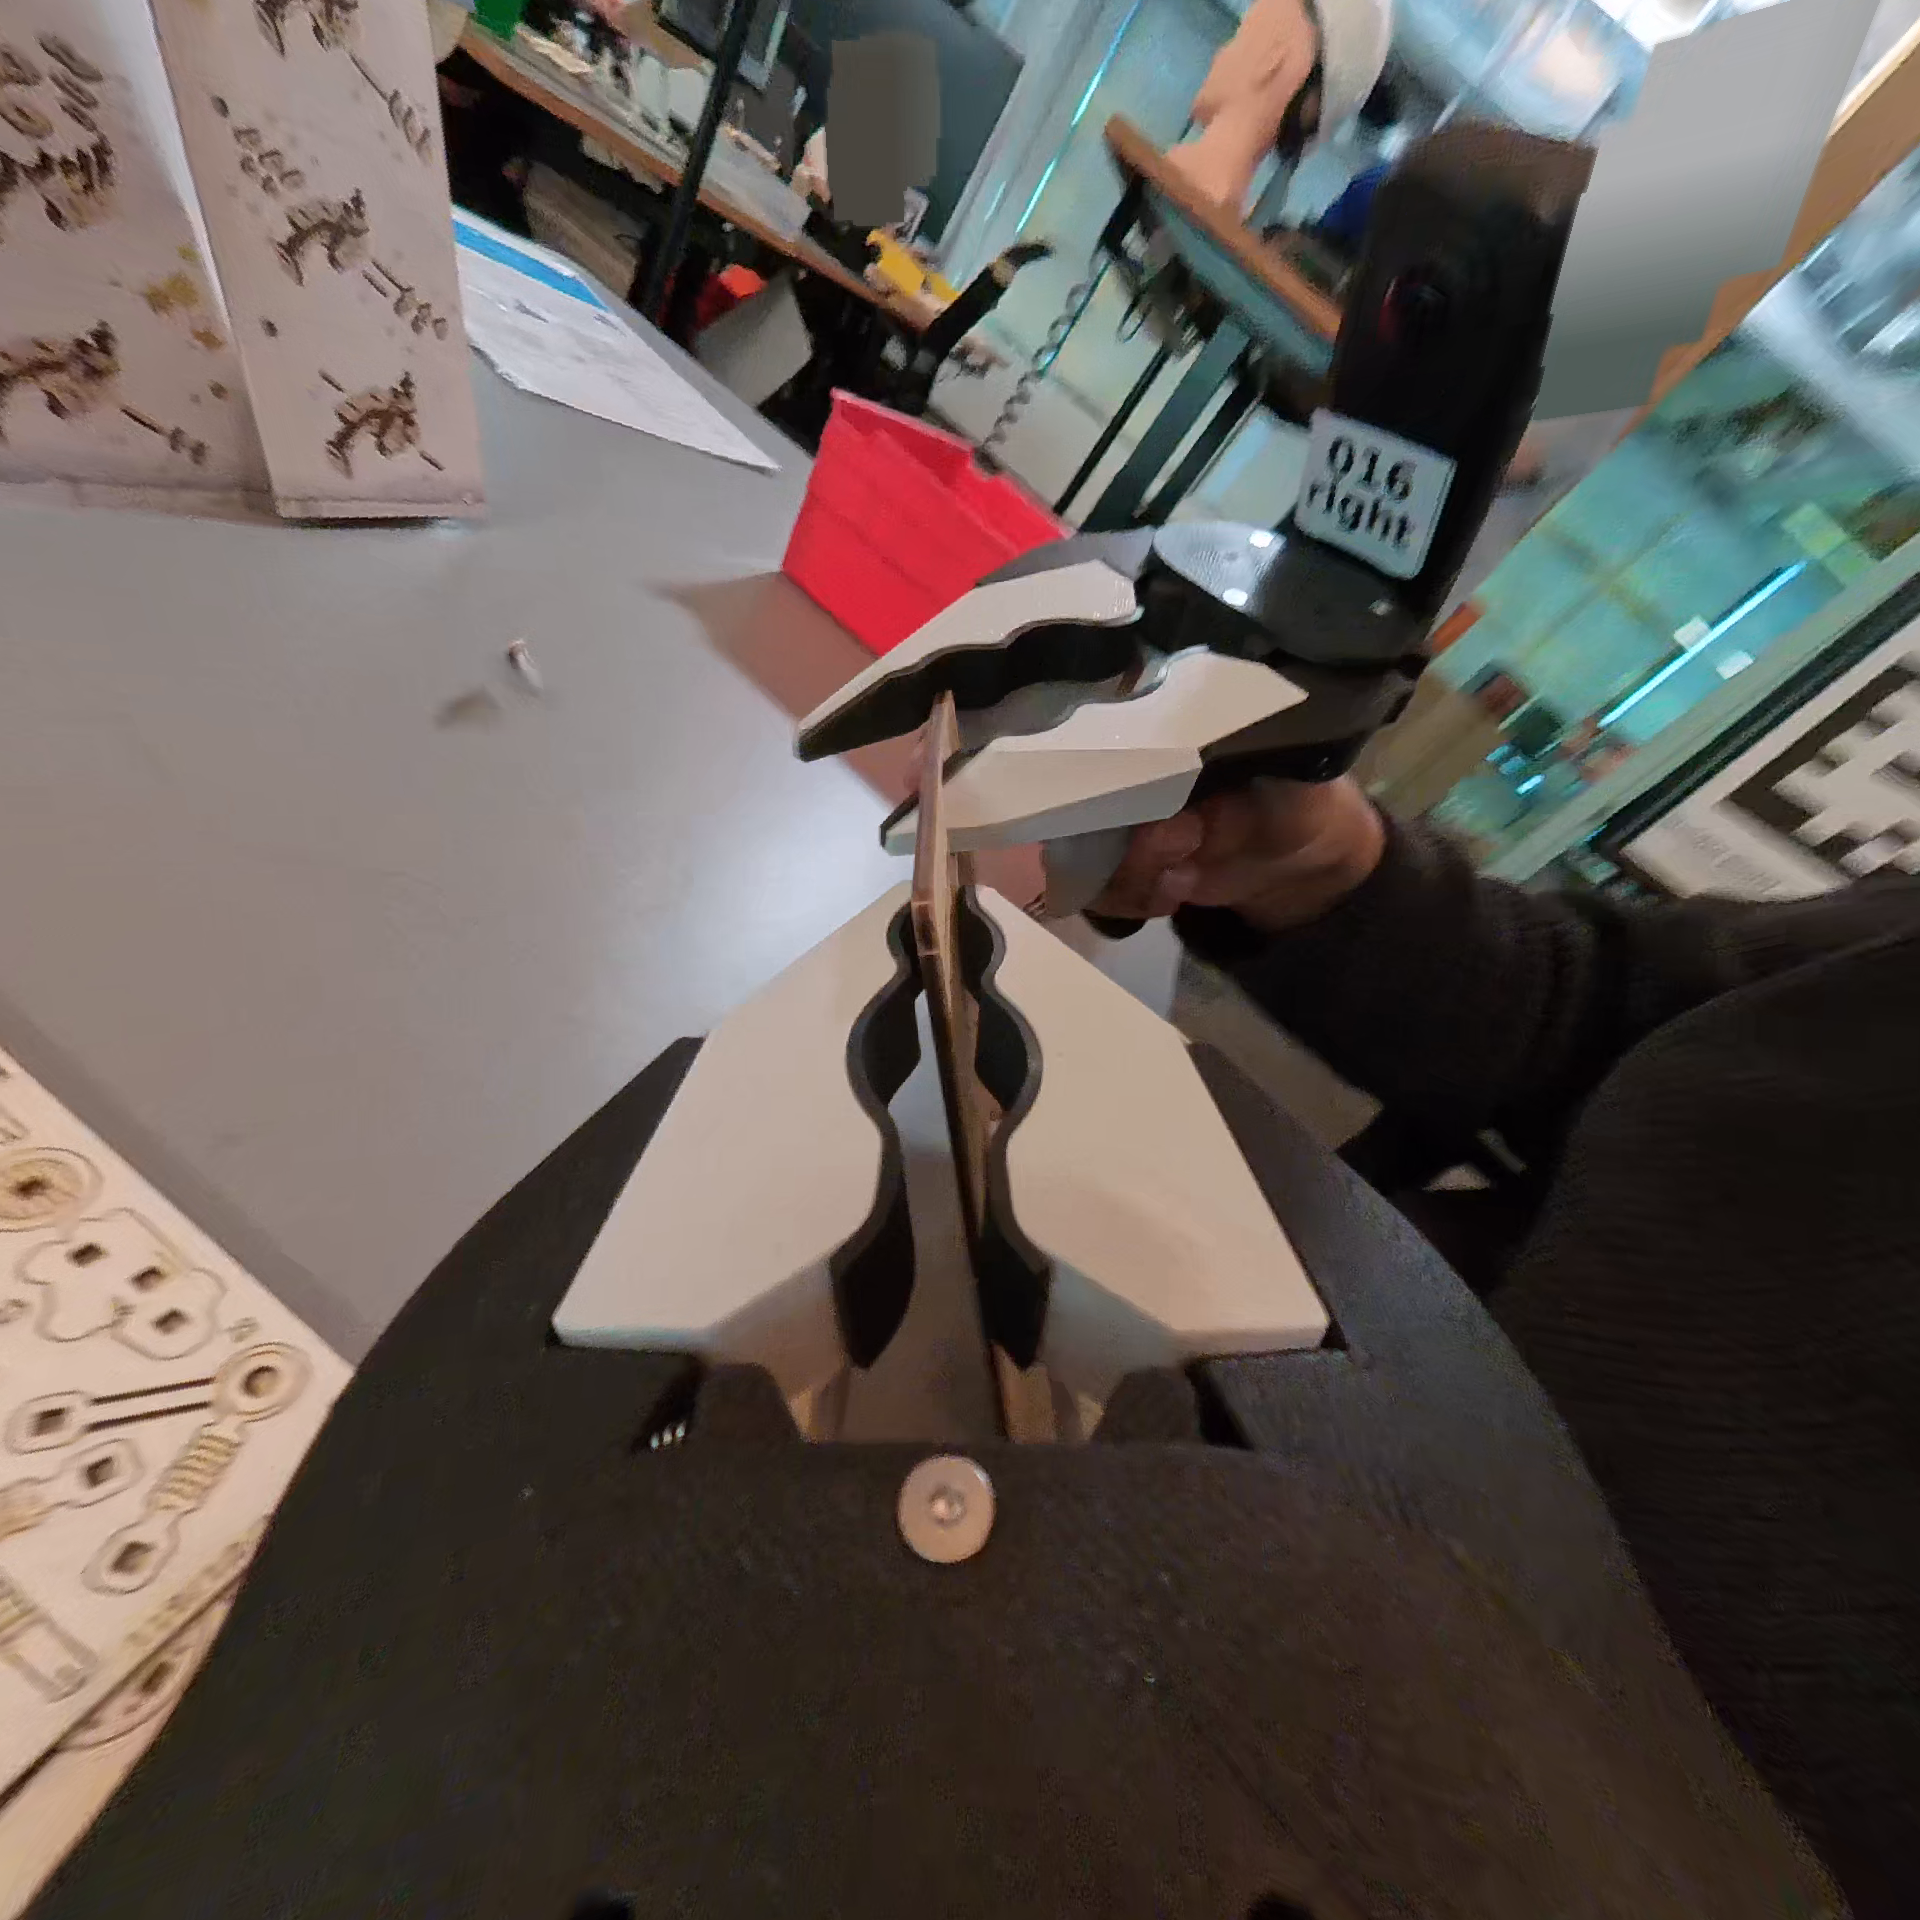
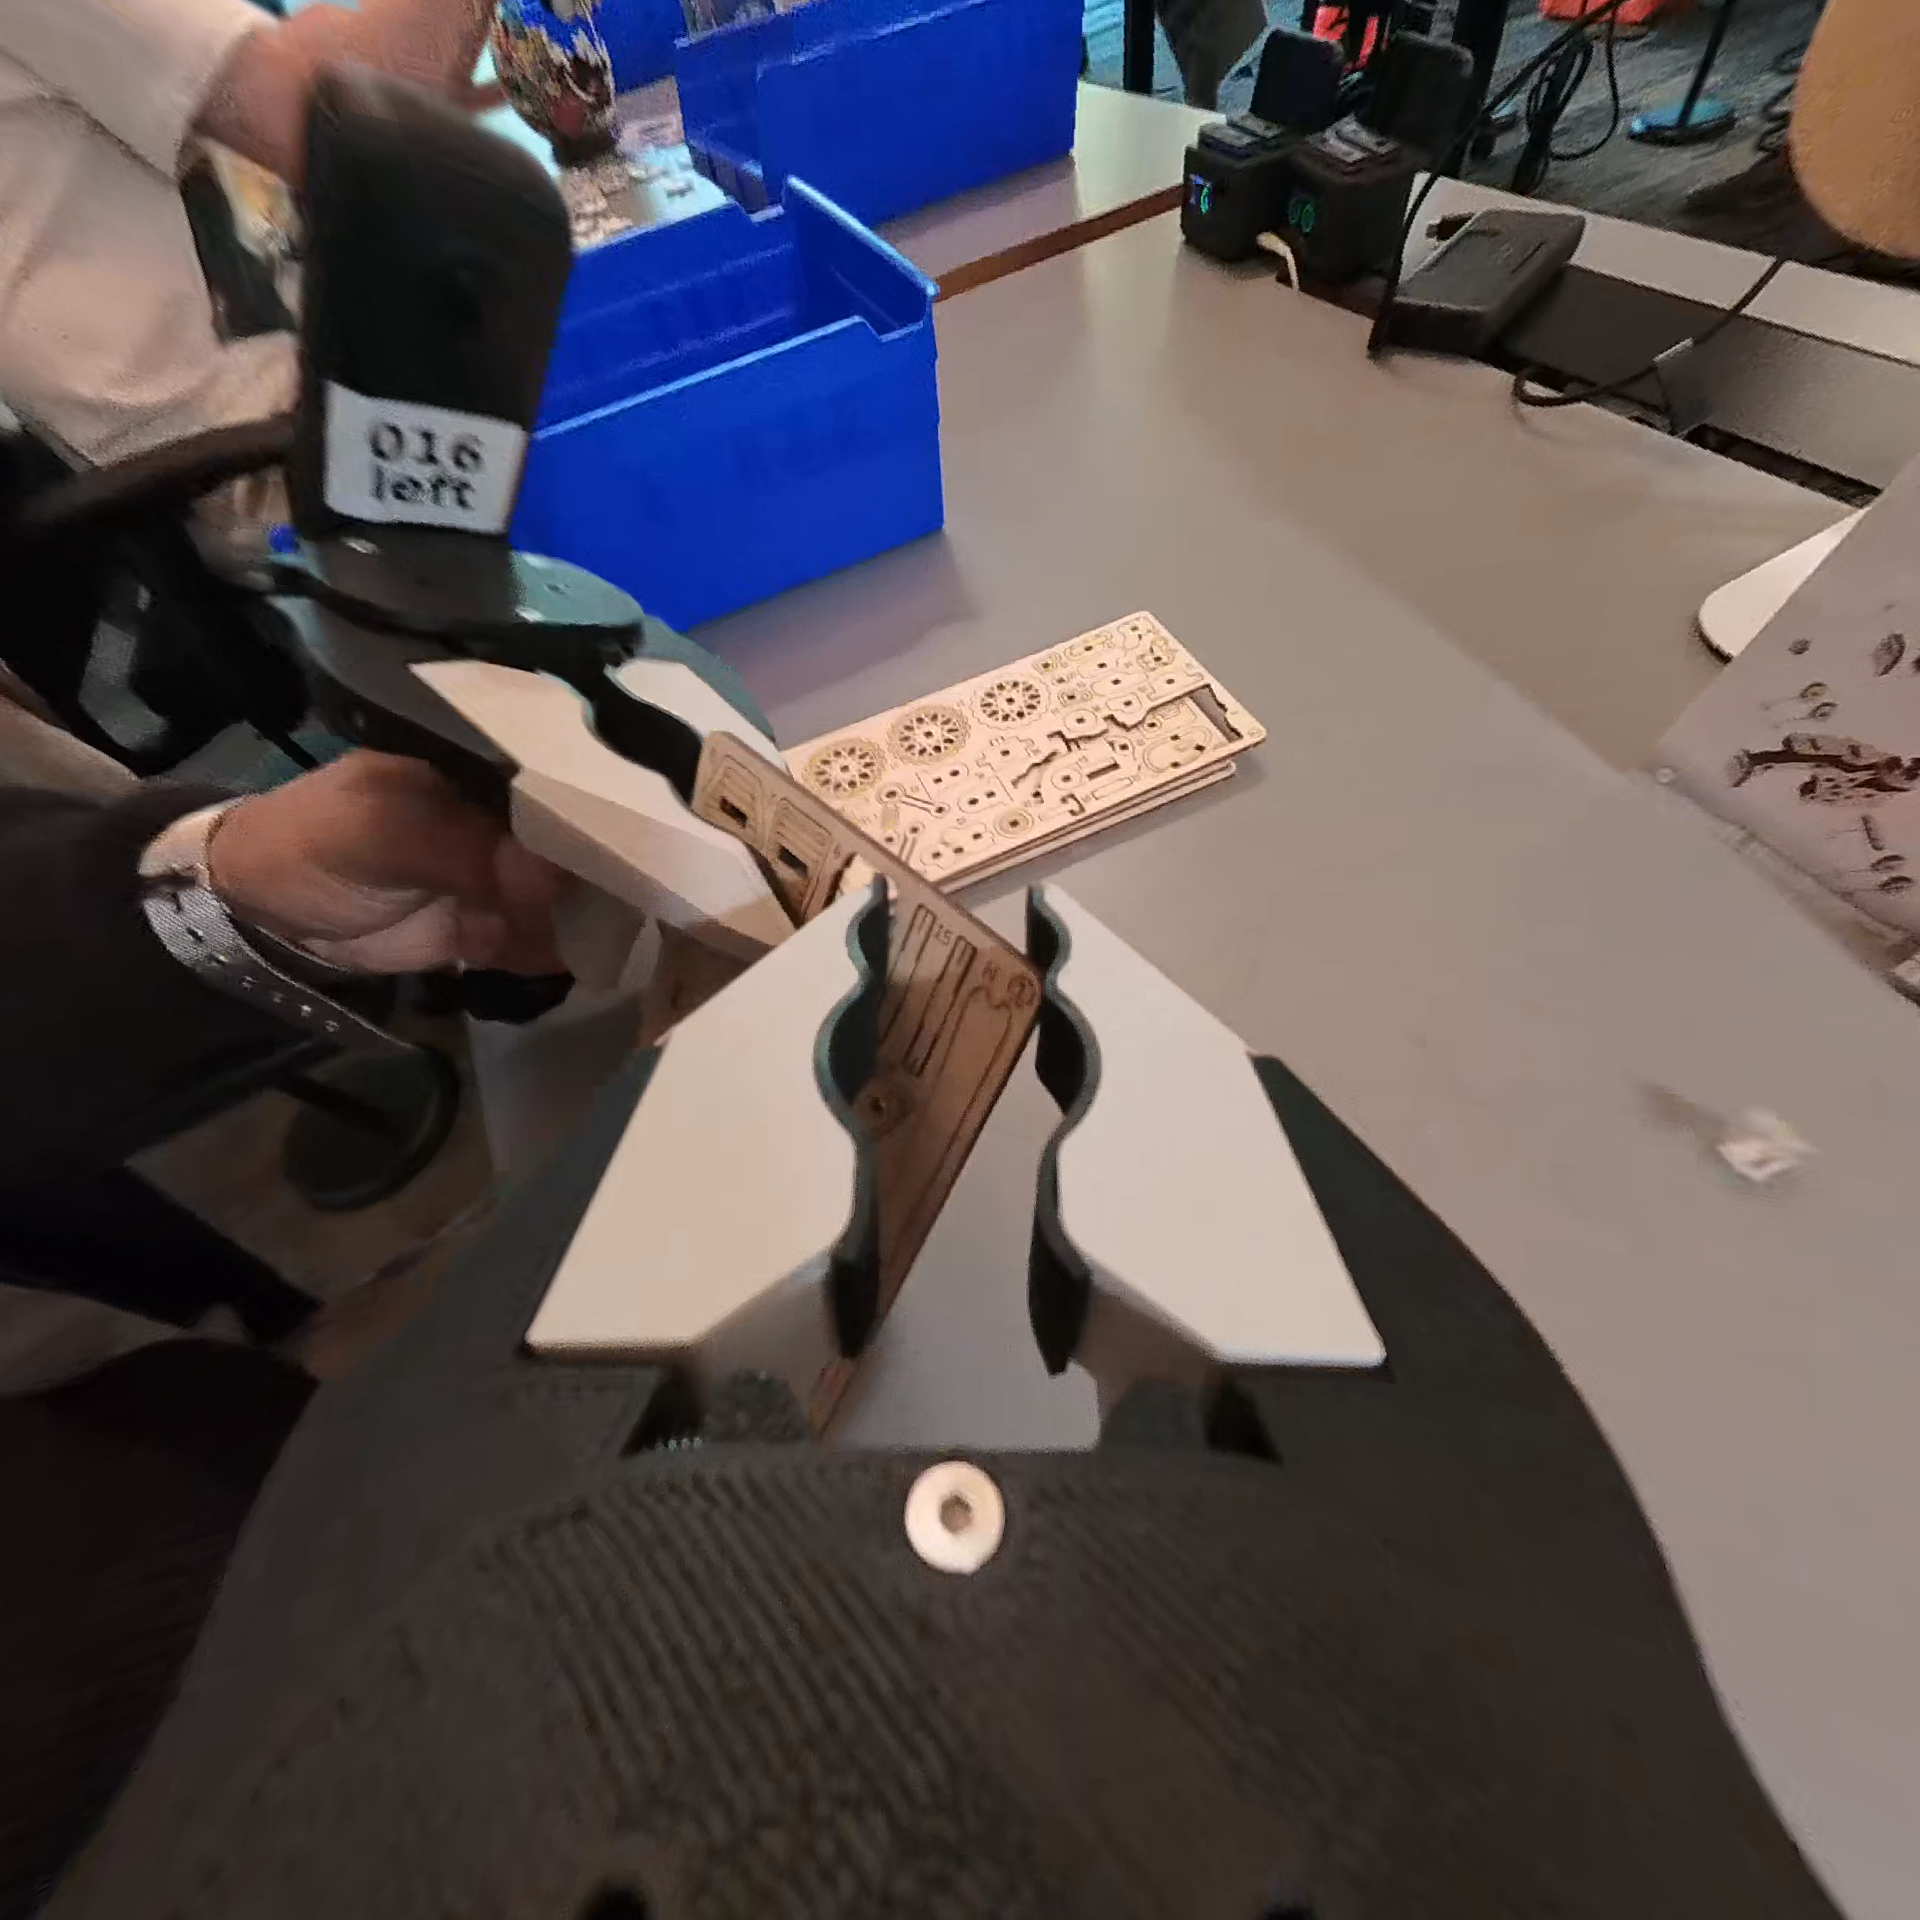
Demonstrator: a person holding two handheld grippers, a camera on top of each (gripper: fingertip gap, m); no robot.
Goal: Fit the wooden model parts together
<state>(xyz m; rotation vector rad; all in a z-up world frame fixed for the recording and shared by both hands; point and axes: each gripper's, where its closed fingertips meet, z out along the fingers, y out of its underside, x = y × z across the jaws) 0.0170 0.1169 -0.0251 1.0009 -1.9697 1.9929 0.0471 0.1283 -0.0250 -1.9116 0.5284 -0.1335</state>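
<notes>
Above the grey table (image 2: 1351, 623), near the stacked sheets (image 2: 1039, 769), the left gripper (image 1: 951, 935) clamped the thin wooden panel (image 2: 935, 1060), the right gripper (image 2: 956, 914) stood wide around it; light, stiff and probably brittle, it wanted holding by solid margins.

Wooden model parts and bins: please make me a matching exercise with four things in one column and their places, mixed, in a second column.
Things:
1. wooden sheet
2. stack of wooden sheets
3. front blue bin
4. red bin

Places:
a. lying flat on the grey table, untouched
b. held on edge by the left gripper
c. behind the right gripper, as the left wrist view shows it
d. behind the left gripper, as the right wrist view shows it

Pairs: 1-b, 2-a, 3-d, 4-c
</notes>
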